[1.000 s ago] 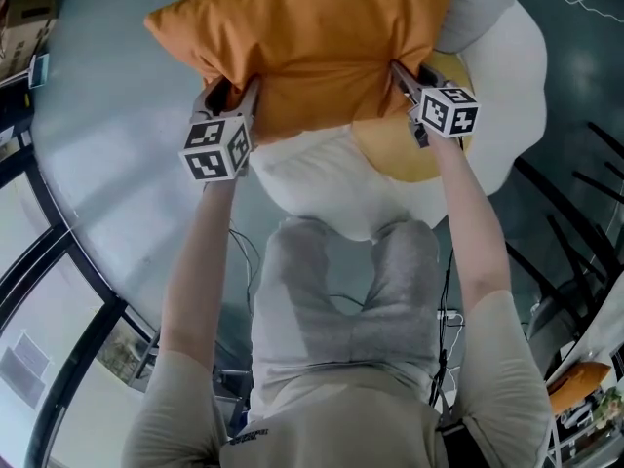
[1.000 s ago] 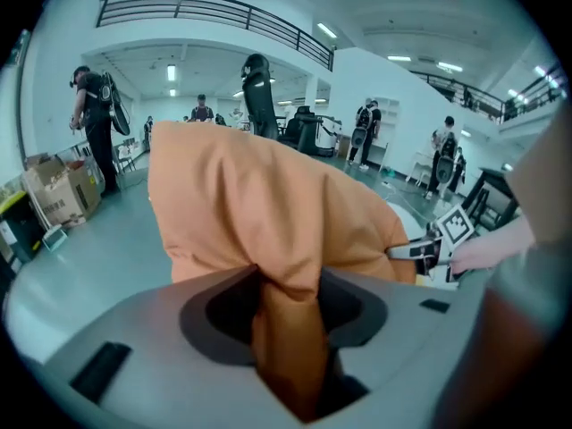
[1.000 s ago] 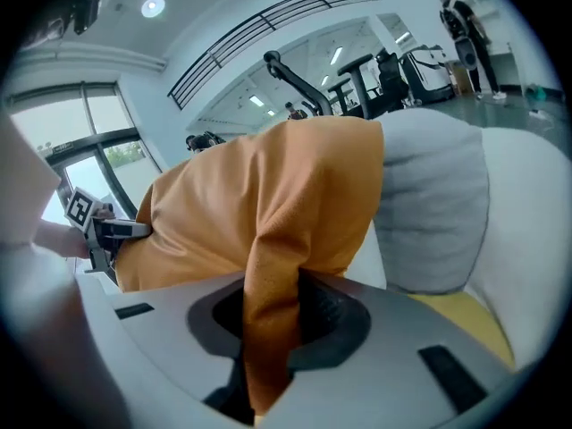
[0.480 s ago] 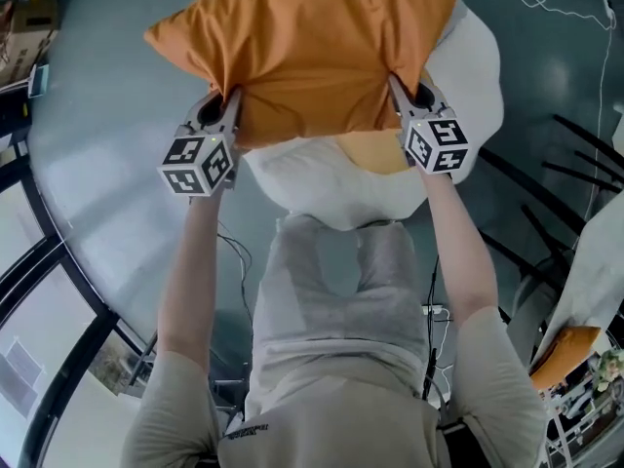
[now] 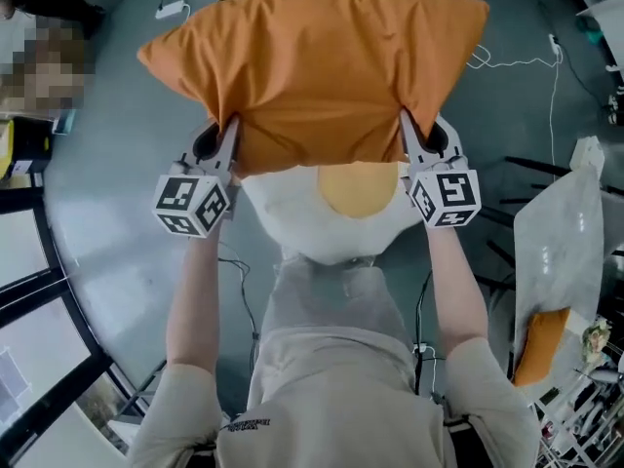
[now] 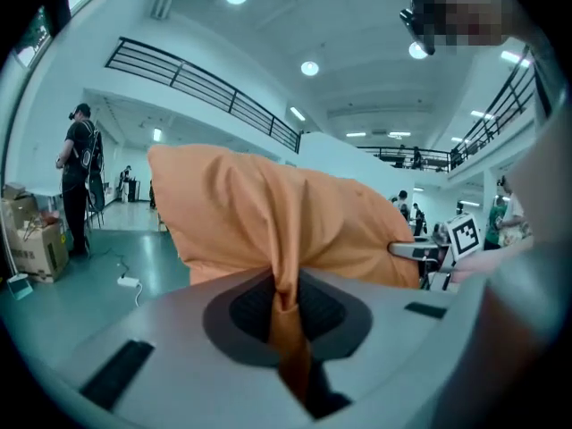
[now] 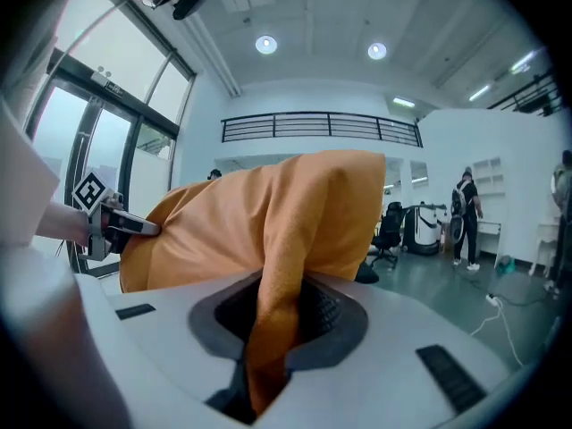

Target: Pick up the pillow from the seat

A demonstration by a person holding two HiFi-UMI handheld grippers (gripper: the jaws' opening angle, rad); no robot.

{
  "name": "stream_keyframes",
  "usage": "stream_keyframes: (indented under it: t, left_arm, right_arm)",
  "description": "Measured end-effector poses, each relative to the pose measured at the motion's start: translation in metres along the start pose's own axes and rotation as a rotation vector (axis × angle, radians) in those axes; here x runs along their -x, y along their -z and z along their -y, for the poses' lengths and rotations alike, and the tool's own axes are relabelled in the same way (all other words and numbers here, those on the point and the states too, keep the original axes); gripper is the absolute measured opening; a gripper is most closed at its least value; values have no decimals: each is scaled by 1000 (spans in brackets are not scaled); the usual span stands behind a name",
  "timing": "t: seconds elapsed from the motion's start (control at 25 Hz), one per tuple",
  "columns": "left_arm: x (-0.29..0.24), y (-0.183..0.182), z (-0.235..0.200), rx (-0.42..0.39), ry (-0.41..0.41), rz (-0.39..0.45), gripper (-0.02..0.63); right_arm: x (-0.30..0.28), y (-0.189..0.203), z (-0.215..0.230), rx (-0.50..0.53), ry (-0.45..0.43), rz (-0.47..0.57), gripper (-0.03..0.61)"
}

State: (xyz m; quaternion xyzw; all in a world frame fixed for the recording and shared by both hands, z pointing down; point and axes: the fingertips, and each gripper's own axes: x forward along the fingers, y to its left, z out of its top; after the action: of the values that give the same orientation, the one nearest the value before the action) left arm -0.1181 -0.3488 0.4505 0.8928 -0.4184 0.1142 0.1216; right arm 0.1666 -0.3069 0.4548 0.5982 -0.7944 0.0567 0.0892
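The left gripper (image 5: 232, 130) is clamped tight on a fold of the orange pillow (image 5: 322, 66) (its near edge). The right gripper (image 5: 406, 125) pinches the same edge. The pillow spreads ahead of both, and the white seat (image 5: 292, 217) shows behind the jaws.

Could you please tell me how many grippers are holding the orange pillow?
2. The left gripper pinches the pillow at its near-left edge; the right gripper pinches its near-right edge. Neither is hidden.
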Motion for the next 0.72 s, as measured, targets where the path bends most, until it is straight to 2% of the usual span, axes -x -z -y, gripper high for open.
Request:
stream_keyframes:
  t: [0.24,0.4,0.56,0.72]
  left_arm:
    - [59,-135,43,-57,44,179,31]
    - [100,-209,68,-115,67,311,31]
    - [139,-253,93,-174,70,397,31]
    - [169,-269,111,-217,75,445,31]
  right_arm:
    - [73,-156,3,95,48,172,78]
    - [118,-237,-2,152,71,306,83]
    - [163,-280,-12,171,80,396,91]
    - [197,-297,-22,176,88,464,100]
